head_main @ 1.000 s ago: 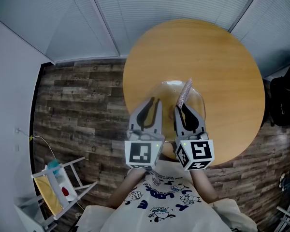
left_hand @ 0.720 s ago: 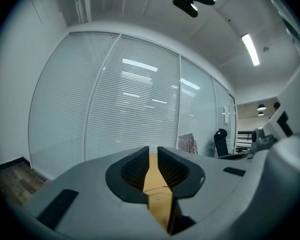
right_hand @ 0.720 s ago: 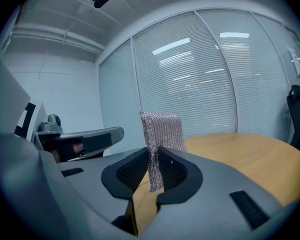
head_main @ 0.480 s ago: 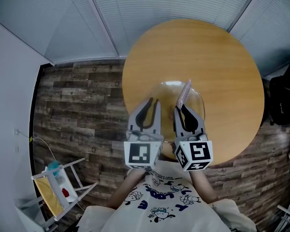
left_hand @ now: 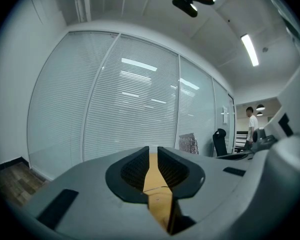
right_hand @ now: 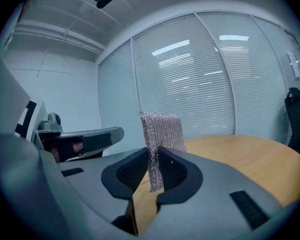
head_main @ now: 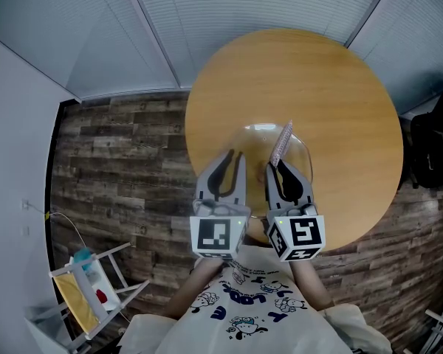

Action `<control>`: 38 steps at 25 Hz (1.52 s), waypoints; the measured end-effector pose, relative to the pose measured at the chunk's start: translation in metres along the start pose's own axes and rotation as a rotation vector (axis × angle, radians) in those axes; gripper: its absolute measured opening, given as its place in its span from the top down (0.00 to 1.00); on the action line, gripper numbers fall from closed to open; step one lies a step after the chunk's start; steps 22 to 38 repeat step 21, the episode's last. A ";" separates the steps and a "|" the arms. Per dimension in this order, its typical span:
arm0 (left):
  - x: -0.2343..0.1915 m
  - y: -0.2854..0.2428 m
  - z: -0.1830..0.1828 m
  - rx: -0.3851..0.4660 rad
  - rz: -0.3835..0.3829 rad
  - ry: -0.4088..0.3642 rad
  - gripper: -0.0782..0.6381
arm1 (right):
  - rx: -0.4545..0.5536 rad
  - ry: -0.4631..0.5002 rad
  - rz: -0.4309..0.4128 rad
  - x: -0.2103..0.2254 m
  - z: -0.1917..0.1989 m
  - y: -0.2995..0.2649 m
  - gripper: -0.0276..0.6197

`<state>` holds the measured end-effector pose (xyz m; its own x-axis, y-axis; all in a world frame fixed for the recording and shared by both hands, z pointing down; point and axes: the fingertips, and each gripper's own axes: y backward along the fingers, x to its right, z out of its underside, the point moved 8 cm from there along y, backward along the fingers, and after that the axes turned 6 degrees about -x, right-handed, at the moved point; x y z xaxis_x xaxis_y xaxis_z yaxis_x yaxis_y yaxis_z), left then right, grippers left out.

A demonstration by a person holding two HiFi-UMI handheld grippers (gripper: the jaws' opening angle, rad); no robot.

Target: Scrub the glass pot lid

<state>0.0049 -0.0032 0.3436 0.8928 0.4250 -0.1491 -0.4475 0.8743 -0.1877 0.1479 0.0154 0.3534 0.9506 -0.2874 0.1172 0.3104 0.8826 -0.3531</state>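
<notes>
The glass pot lid [head_main: 255, 140] lies flat on the round wooden table [head_main: 325, 80], near its edge on the person's side; broad tabletop stretches beyond it toward the window blinds [head_main: 244, 9]; the right gripper [head_main: 274, 165] pinches a silvery mesh scourer [head_main: 283, 141] that stands upright over the lid; the left gripper [head_main: 234, 155], just beside it, has its jaws drawn to a thin slit, holding nothing; an office chair [head_main: 432, 153] stands past the right rim.

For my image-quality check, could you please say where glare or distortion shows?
Head view: the glass pot lid shows mainly as a rim glint. Both gripper views: fisheye bows the blinds, light reflections streak them, corners go black.
</notes>
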 end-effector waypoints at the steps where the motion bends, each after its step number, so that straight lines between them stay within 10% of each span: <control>1: 0.000 0.000 0.001 -0.002 -0.002 0.002 0.81 | 0.000 0.000 0.001 0.000 0.000 0.000 0.84; 38: 0.000 -0.003 -0.006 0.014 0.005 0.000 0.81 | 0.009 0.010 0.004 -0.003 -0.001 -0.003 0.84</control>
